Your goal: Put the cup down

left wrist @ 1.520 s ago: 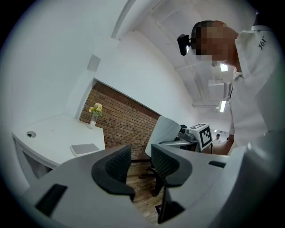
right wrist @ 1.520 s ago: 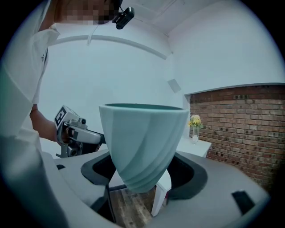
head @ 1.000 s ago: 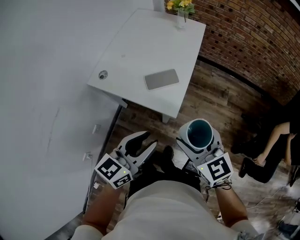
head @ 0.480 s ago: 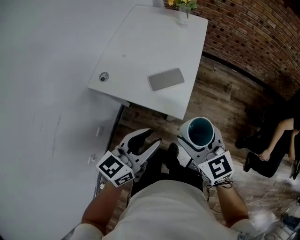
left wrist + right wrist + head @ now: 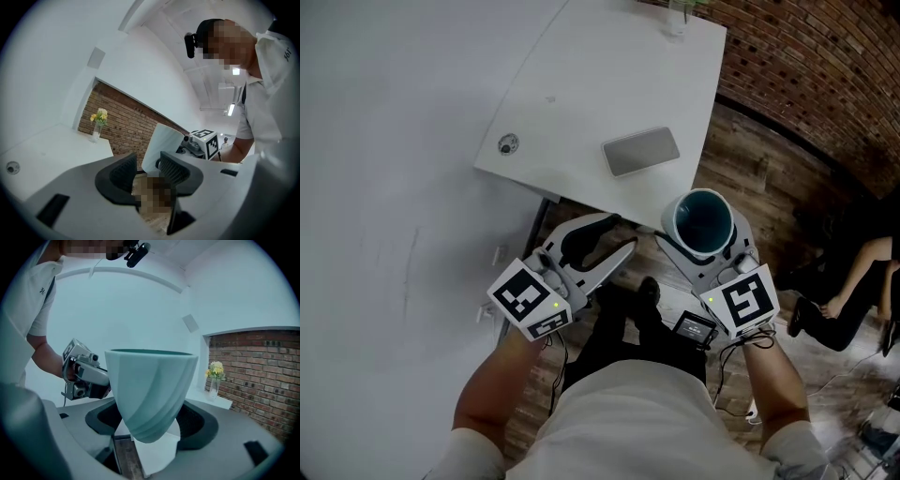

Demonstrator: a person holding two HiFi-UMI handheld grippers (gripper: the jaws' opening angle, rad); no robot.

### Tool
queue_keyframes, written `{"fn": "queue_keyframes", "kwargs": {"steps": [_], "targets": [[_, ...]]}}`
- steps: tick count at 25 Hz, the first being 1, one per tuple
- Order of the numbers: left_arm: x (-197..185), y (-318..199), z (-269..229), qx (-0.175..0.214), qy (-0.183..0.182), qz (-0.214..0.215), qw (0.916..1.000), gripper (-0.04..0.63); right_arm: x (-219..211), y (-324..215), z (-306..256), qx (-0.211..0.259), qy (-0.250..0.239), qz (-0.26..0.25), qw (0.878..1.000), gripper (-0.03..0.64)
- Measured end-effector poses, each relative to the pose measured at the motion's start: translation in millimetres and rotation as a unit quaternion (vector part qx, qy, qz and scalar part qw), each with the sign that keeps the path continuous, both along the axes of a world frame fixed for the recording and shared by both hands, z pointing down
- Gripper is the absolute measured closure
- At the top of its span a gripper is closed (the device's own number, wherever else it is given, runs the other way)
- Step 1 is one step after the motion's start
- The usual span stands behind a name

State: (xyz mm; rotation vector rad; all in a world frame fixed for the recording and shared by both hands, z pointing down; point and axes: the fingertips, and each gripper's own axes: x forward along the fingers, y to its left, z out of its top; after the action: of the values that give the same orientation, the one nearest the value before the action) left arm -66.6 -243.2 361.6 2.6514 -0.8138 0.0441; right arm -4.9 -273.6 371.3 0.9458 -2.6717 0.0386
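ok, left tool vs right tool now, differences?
The left tool has its jaws apart, empty; the right tool is shut on the cup. In the head view the left tool angles rightward, the right tool leftward. Both point toward the table.

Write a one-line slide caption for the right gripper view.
Right gripper holds a pale swirl-ribbed cup upright between its jaws, vase of yellow flowers and brick wall behind.

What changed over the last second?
Both grippers moved forward toward the white table: the right gripper brought the cup up to the table's near edge, with the left gripper alongside. Unchanged: cup upright, clamped in the right jaws; left gripper open, empty; grey slab on the table unmoved.
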Motion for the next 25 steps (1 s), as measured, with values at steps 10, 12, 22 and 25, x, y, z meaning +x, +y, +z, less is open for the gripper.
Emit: {"fn": "queue_keyframes", "kwargs": {"steps": [10,12,22,25], "targets": [[3.9,-49.1,4.8,0.006,0.001,0.017,0.9998,0.443,-19.4,-53.4,25.5,-0.007,0.023,-0.025,0.999,0.261],[4.0,-57.8,10.1,0.004,0.005,0.022,0.9997,0.426,-26.3,-61.6,36.9,-0.011,0.030,-0.031,0.999,0.261],[9.2,-102.2,40.1,-0.006,-0.006,0.027,0.9996,0.334,-58.2,-97.6,96.1,-0.042,0.056,-0.069,0.995,0.261],[4.6,-117.3,50.8,-0.013,-0.014,0.020,0.9996,0.330,-65.3,-112.2,109.2,-0.057,0.055,-0.071,0.994,0.261]]}}
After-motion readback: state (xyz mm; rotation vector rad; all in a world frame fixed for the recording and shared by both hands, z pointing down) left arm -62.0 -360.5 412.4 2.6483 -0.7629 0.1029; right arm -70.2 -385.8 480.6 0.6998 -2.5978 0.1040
